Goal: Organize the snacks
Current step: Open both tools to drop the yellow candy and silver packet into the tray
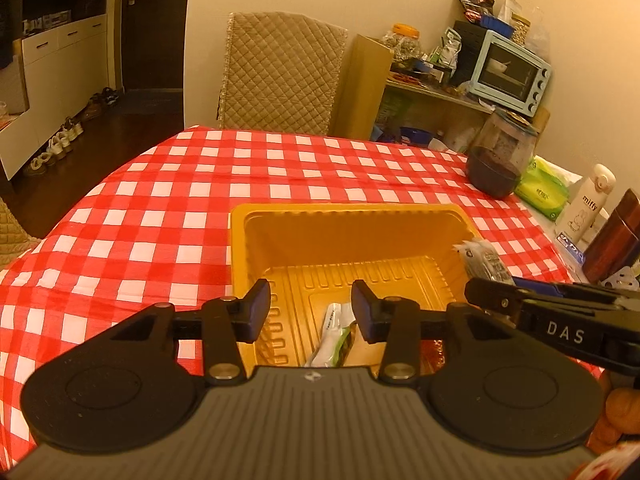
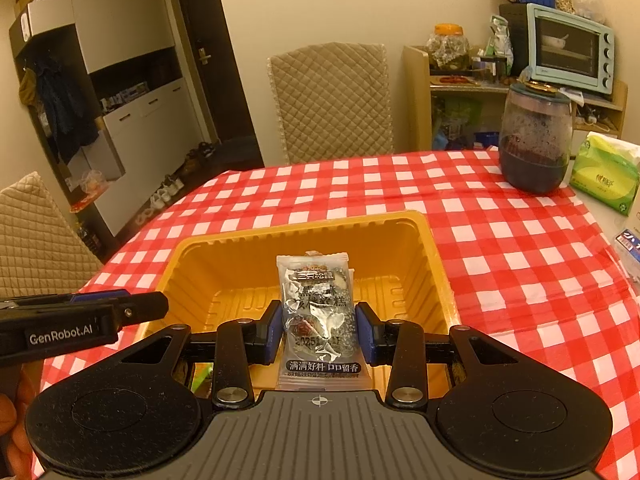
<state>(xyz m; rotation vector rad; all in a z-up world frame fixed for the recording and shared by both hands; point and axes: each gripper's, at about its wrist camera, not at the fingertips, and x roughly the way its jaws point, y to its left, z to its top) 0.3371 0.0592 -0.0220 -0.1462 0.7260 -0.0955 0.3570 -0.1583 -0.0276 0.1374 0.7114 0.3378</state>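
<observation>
Over the yellow plastic tray [image 2: 436, 264] on the checkered table [image 2: 520, 248], the right tool [image 2: 319, 330] clamps a silver snack packet [image 2: 316, 304]; the left tool [image 1: 311, 310] gapes, holding nothing.

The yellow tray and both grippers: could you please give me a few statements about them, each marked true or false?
1. The right gripper is shut on a snack packet. True.
2. The left gripper also holds a packet. False: its jaws stand open with nothing between them.
3. The held packet hangs above the yellow tray. True.
4. The tray holds nothing at all. False: a green-and-white packet already lies on its floor.
5. The tray sits on a plain blue cloth. False: it sits on a red-and-white checked tablecloth.
</observation>
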